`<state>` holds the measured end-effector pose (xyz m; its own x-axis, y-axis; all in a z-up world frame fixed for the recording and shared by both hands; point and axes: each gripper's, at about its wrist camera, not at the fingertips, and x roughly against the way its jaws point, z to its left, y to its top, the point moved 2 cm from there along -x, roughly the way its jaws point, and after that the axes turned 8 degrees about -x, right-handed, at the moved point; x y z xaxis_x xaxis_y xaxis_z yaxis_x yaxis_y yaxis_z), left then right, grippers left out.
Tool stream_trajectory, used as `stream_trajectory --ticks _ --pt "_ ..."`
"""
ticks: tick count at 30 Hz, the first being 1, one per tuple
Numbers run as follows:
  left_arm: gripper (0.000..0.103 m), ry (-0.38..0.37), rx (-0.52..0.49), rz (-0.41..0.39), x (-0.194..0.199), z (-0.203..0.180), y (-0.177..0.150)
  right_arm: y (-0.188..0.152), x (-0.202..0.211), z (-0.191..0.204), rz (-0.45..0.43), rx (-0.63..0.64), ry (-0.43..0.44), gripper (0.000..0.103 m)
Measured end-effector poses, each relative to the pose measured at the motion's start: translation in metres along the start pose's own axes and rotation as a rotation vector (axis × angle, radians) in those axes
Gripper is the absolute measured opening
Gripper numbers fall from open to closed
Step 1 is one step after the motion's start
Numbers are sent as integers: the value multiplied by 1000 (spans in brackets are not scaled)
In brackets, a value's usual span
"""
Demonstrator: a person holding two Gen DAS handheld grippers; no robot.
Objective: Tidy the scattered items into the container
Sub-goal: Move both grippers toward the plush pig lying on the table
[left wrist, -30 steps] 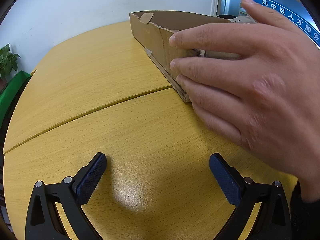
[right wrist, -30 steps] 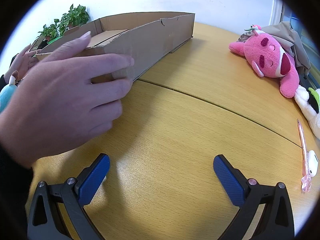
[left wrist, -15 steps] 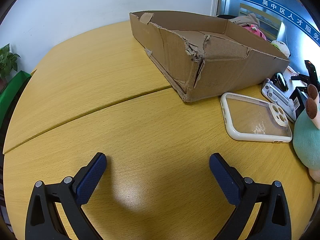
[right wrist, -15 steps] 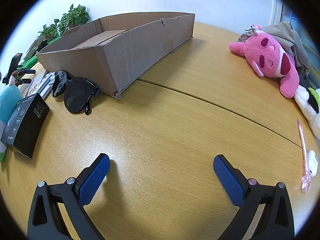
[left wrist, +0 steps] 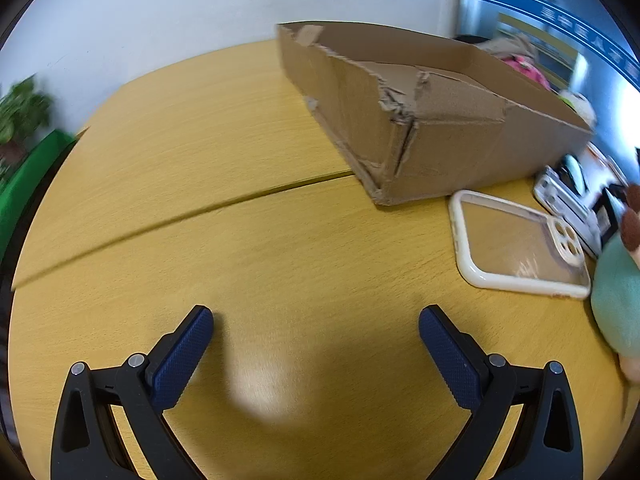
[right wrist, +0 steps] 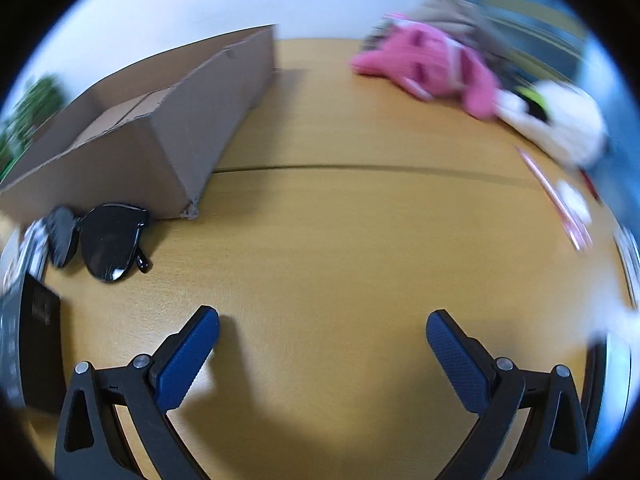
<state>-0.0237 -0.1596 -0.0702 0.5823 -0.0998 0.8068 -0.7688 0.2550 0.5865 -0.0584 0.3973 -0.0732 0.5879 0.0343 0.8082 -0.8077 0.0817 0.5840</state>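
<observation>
An empty shallow cardboard box (left wrist: 440,128) stands on the yellow table; it also shows in the right wrist view (right wrist: 160,136). My left gripper (left wrist: 316,328) is open and empty over bare table, short of the box's torn corner. A clear phone case (left wrist: 516,248) lies right of it, next to a teal plush toy (left wrist: 616,292). My right gripper (right wrist: 322,332) is open and empty. Black sunglasses (right wrist: 104,236) lie at the box's corner, ahead and left of it. A pink plush (right wrist: 432,68), a white plush (right wrist: 560,120) and a pink pen (right wrist: 556,200) lie to the right.
A black box (right wrist: 36,344) lies at the left edge of the right wrist view. A grey gadget (left wrist: 568,204) lies beyond the phone case. A seam (left wrist: 180,216) crosses the table. A green plant (left wrist: 20,116) stands off the table's left. A white wall is behind.
The hands that covered the box a second ago are gone. The right gripper has swung to the right, with motion blur. The left view has shifted slightly.
</observation>
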Motion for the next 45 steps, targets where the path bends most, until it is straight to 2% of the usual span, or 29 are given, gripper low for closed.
stream_trajectory --ticks 2,4,9,11,13,15,20,23,25,29,35,45 --pt "103 50 68 4 1 -18 -10 -4 4 10 1 4 4 103" --pt "103 68 94 6 3 -36 -18 -7 6 17 4 29 22 103" --pt "103 28 45 -1 12 -66 -26 -10 5 22 7 39 27 103" --pt "103 16 57 -9 5 -95 -13 -12 6 25 20 35 22 103" --pt "103 -44 65 -46 15 -105 -7 -19 12 32 47 45 25 103" --pt "103 -104 73 -113 37 -121 -6 -29 21 41 68 78 65 102" --pt "103 -250 11 -241 96 -174 12 -49 78 80 -10 171 170 102" --pt "103 -318 -6 -268 114 -192 24 -55 116 111 -70 225 234 102" --pt "103 -377 2 -251 122 -201 27 -57 136 128 -95 234 267 102" --pt "103 -416 -2 -254 127 -223 33 -60 154 151 -91 230 282 102" --pt "103 -404 20 -284 142 -240 27 -79 170 174 -62 247 295 102" --pt "103 -404 66 -299 164 -250 8 -115 205 196 -77 295 347 102"
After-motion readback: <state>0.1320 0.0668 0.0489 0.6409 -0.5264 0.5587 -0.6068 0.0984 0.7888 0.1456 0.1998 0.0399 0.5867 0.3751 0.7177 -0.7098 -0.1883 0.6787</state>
